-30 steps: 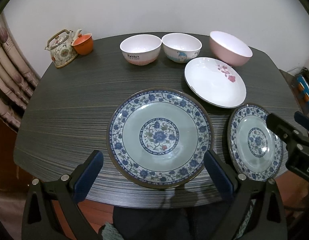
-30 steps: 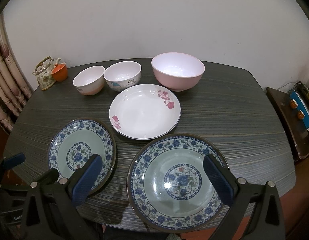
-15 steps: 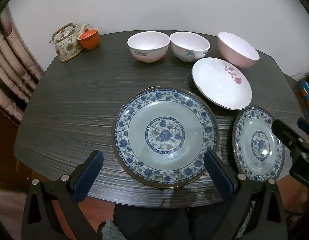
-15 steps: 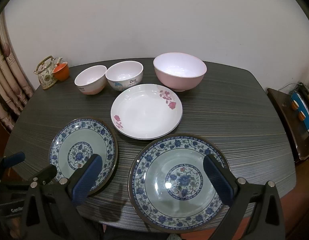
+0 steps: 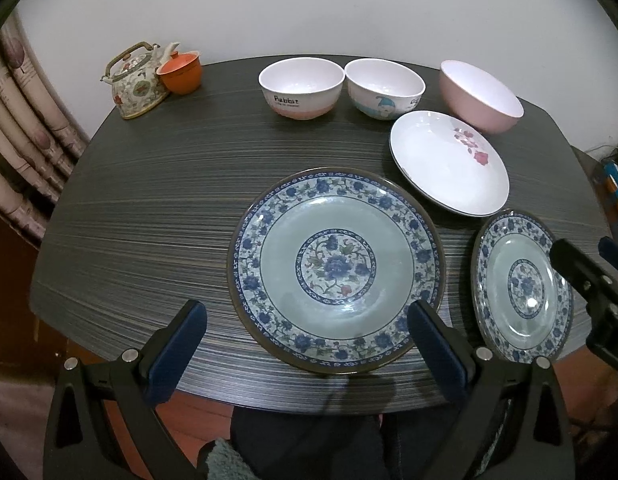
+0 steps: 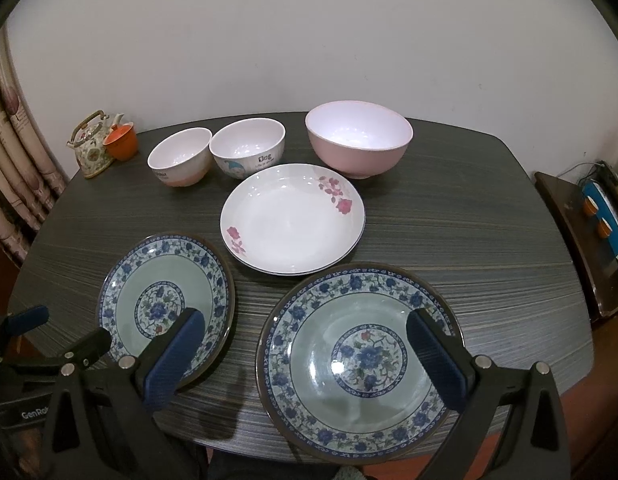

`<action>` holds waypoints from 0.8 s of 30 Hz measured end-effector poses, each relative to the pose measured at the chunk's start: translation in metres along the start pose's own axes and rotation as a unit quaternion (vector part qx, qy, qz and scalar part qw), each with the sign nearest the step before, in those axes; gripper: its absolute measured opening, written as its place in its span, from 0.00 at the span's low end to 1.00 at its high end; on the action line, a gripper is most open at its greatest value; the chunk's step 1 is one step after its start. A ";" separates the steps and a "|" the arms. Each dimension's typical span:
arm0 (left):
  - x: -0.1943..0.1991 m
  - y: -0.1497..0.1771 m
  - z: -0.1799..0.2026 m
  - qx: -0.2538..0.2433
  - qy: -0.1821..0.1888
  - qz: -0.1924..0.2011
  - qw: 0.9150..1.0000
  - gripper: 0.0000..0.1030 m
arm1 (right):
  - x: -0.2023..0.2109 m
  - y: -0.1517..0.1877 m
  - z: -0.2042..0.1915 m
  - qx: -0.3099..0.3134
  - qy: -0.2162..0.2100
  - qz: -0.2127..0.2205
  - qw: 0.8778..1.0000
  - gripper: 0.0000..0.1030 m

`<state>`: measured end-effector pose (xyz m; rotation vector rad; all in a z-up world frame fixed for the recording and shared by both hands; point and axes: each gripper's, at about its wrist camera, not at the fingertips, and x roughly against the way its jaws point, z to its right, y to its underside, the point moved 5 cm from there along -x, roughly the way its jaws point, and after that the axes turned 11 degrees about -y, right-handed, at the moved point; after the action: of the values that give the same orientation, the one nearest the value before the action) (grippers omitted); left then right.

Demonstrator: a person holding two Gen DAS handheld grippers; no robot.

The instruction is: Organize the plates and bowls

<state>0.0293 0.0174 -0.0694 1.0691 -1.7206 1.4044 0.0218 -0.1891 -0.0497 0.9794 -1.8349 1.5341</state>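
While both your grippers hang wide and empty at six o'clock, the left gripper [image 5: 305,344] faces one blue-floral plate [image 5: 336,269] and the right gripper [image 6: 303,354] another [image 6: 361,360], whose near rims overhang the dark wood-grain table [image 6: 469,240]. Glazed, shallow and slick, either could slip from a shallow pinch or tip off. At twelve o'clock wait a white rose plate [image 6: 292,218] and three rounded bowls [image 6: 359,144].

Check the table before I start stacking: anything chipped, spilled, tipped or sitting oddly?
Nothing stands out. Both blue plates, the white plate and the three bowls sit upright, apart and empty on the table. No chips or spills show.
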 end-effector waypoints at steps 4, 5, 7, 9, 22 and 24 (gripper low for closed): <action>0.000 0.000 0.001 -0.002 0.002 0.002 1.000 0.94 | 0.000 0.001 0.000 0.000 -0.001 0.000 1.000 1.00; 0.000 0.000 0.002 -0.003 0.004 0.003 1.000 0.93 | 0.000 0.001 -0.001 0.000 -0.002 0.000 1.000 1.00; 0.001 0.000 0.001 -0.002 0.006 0.005 1.000 0.93 | 0.000 0.002 -0.001 0.001 -0.004 0.000 1.000 1.00; 0.001 -0.001 0.000 -0.002 0.009 0.005 1.000 0.91 | 0.000 0.002 -0.002 0.003 -0.007 -0.001 1.000 1.00; -0.003 -0.006 -0.015 0.030 0.085 -0.011 0.996 0.86 | -0.005 0.000 -0.011 0.008 -0.059 -0.008 0.998 1.00; -0.003 -0.008 -0.019 0.034 0.092 -0.012 0.995 0.85 | -0.007 -0.001 -0.013 0.006 -0.079 -0.011 0.997 1.00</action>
<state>0.0373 0.0356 -0.0649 0.9620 -1.5335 1.5057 0.0258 -0.1755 -0.0521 1.1519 -1.9157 1.4940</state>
